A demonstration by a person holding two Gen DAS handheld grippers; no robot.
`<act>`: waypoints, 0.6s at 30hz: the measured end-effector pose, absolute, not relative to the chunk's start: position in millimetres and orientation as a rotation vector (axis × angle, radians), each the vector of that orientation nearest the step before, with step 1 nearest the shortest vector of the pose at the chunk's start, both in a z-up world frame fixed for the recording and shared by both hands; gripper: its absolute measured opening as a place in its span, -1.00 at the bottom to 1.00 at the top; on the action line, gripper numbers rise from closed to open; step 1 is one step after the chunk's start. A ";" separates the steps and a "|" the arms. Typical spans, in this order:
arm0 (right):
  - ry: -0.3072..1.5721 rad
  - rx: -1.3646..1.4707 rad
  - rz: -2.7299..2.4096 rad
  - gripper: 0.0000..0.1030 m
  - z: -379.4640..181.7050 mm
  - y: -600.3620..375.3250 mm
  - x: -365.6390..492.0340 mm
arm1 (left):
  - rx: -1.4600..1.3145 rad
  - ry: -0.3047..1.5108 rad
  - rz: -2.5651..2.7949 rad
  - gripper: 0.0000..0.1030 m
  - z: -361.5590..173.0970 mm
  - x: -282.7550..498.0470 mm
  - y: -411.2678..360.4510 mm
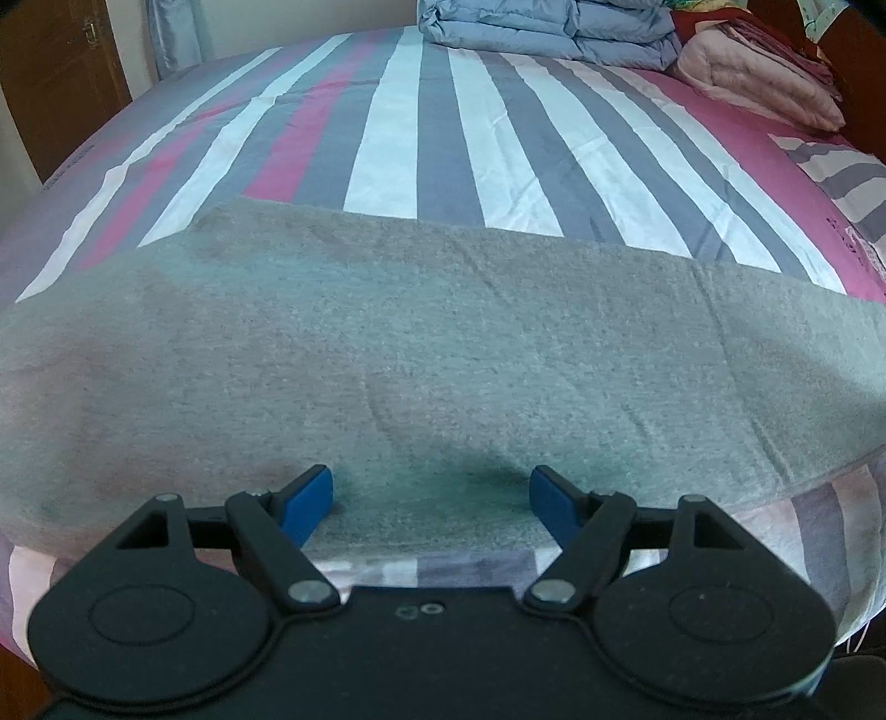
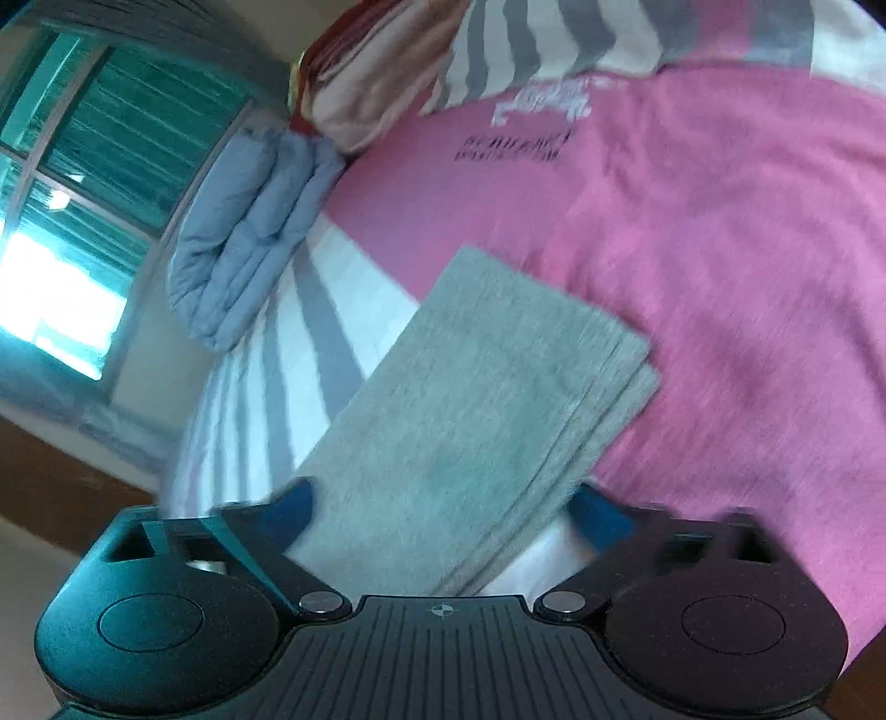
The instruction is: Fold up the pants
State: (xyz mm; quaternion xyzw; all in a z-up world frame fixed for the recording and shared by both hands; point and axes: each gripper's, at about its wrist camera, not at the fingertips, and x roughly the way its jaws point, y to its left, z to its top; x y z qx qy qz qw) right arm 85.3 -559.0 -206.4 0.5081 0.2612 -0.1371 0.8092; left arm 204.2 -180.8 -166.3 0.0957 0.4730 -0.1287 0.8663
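- Bed (image 1: 421, 127): covered by a sheet striped in grey, white and pink, with a broad plain pink area towards the right side; it carries everything listed below.
- Blue quilt (image 1: 531, 27): folded in a thick stack at the far edge of the bed, under the window in the right wrist view.
- Pink blanket (image 1: 758, 72): folded, lying just beside the blue quilt on its right.
- Pants (image 1: 443, 354): grey knit, lying flat on the bed near its front edge as a long band running left to right. In the right wrist view the band ends in a squared end with several layered edges stacked along one side.
- Left claw (image 1: 431, 501): spread wide, blue pads low over the near edge of the pants, nothing pinched between them.
- Right claw (image 2: 443, 509): spread wide, tilted over the end portion of the pants; the cloth runs between the pads, not pinched. This view is motion-blurred.
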 end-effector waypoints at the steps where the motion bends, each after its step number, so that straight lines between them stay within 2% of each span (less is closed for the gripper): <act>1: 0.568 1.098 -0.312 -0.63 -209.6 -560.9 85.7 | 0.200 0.991 -0.269 0.37 -166.7 204.3 -180.8; 2: 0.572 1.121 -0.322 -0.71 -214.5 -564.5 85.0 | 0.199 0.992 -0.268 0.37 -167.1 204.5 -180.7; 9: 0.570 1.164 -0.288 -0.71 -222.6 -574.4 86.7 | 0.218 0.994 -0.263 0.42 -172.3 204.4 -184.4; 11: 0.565 1.143 -0.289 -0.82 -214.9 -576.7 87.9 | 0.215 0.998 -0.262 0.43 -173.8 205.2 -183.8; 16: 0.407 0.763 -0.235 -0.84 -127.1 -549.2 92.9 | 0.216 0.976 -0.260 0.50 -172.5 202.6 -186.1; 18: 0.380 0.619 -0.237 -0.84 -115.3 -538.1 93.5 | 0.208 0.985 -0.248 0.53 -175.6 203.4 -186.3</act>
